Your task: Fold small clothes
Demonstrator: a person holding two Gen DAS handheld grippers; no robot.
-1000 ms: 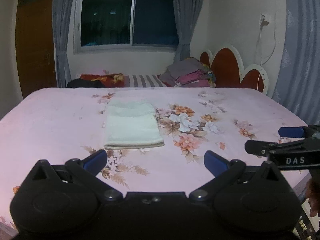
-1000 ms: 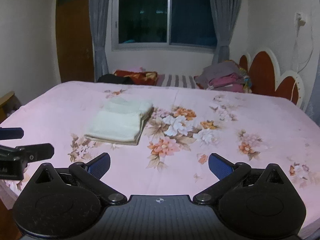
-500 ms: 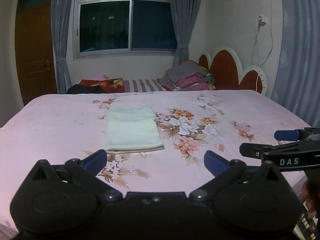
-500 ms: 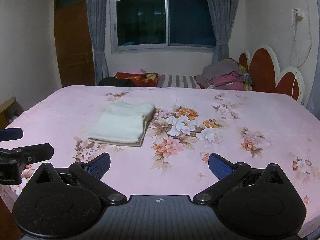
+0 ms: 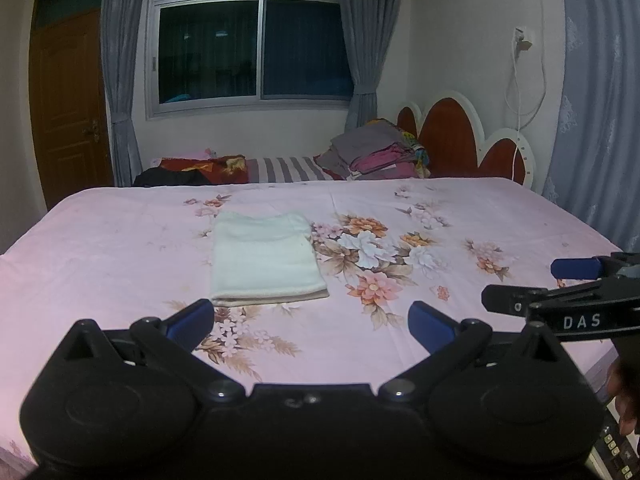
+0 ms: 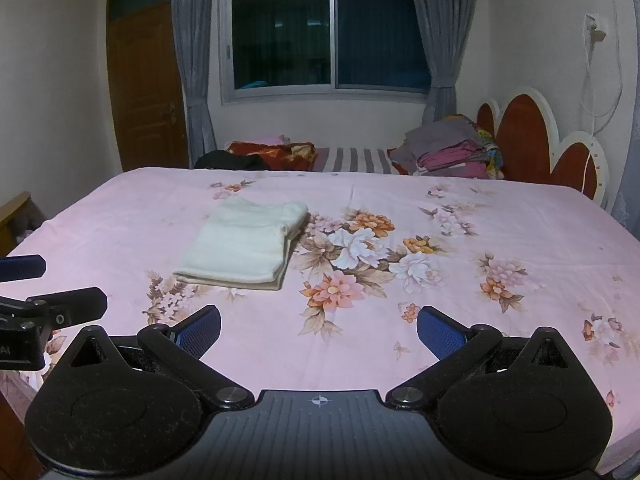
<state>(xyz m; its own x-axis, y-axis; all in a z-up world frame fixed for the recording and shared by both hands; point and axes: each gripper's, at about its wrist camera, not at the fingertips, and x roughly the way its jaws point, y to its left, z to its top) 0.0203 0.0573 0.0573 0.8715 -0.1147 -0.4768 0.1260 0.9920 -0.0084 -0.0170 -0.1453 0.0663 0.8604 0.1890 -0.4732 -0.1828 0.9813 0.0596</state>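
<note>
A folded cream-white garment (image 5: pixel 266 258) (image 6: pixel 245 245) lies flat on the pink flowered bed sheet (image 5: pixel 120 256) (image 6: pixel 500 224), left of the bed's middle. My left gripper (image 5: pixel 311 322) is held near the bed's front edge, open, with nothing between its blue pads; the garment is a little beyond its left finger. My right gripper (image 6: pixel 318 330) is also open and empty, farther right, with the garment ahead and to its left. Each gripper shows at the edge of the other's view: the right one (image 5: pixel 560 284) and the left one (image 6: pixel 36 284).
A pile of folded clothes (image 5: pixel 380 152) (image 6: pixel 452 152) sits at the far end by the red and white headboard (image 5: pixel 460 140). Dark and striped fabrics (image 5: pixel 240 170) lie along the far edge. A window with curtains and a wooden door (image 5: pixel 68 104) stand behind.
Both grippers have drawn back and tilted up from the bed, so the garment looks smaller and more of the room shows. Both stay open and empty.
</note>
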